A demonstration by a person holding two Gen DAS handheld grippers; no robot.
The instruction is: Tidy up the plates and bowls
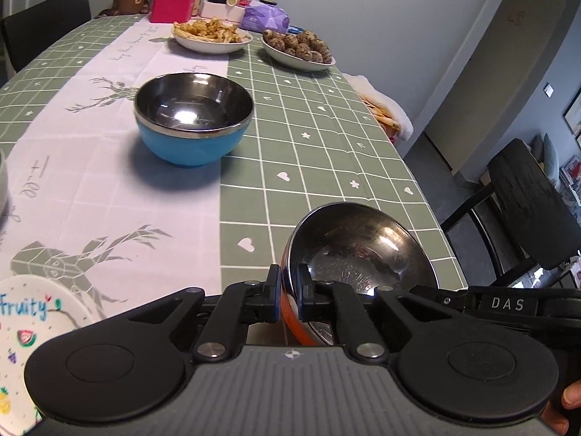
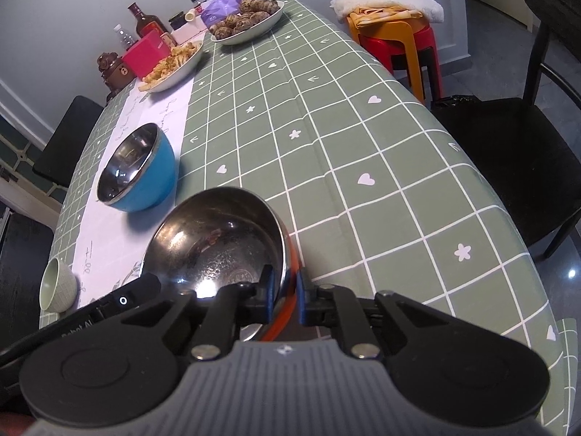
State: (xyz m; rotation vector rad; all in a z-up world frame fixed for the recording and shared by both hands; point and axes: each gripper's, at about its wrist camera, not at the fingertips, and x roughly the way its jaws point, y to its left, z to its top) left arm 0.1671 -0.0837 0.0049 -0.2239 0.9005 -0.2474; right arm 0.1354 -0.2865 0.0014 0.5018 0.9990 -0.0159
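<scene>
Both grippers, left gripper (image 1: pixel 288 292) and right gripper (image 2: pixel 284 295), have their jaws clamped on opposite rims of the orange bowl (image 1: pixel 357 254) at the tabletop (image 2: pixel 363 152) near edge; thin, stiff, slick steel, probably light, so rim pinches suit.

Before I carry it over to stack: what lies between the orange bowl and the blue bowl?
Nothing: only bare tablecloth separates the orange bowl from the blue bowl. Both wrist views show it.
</scene>
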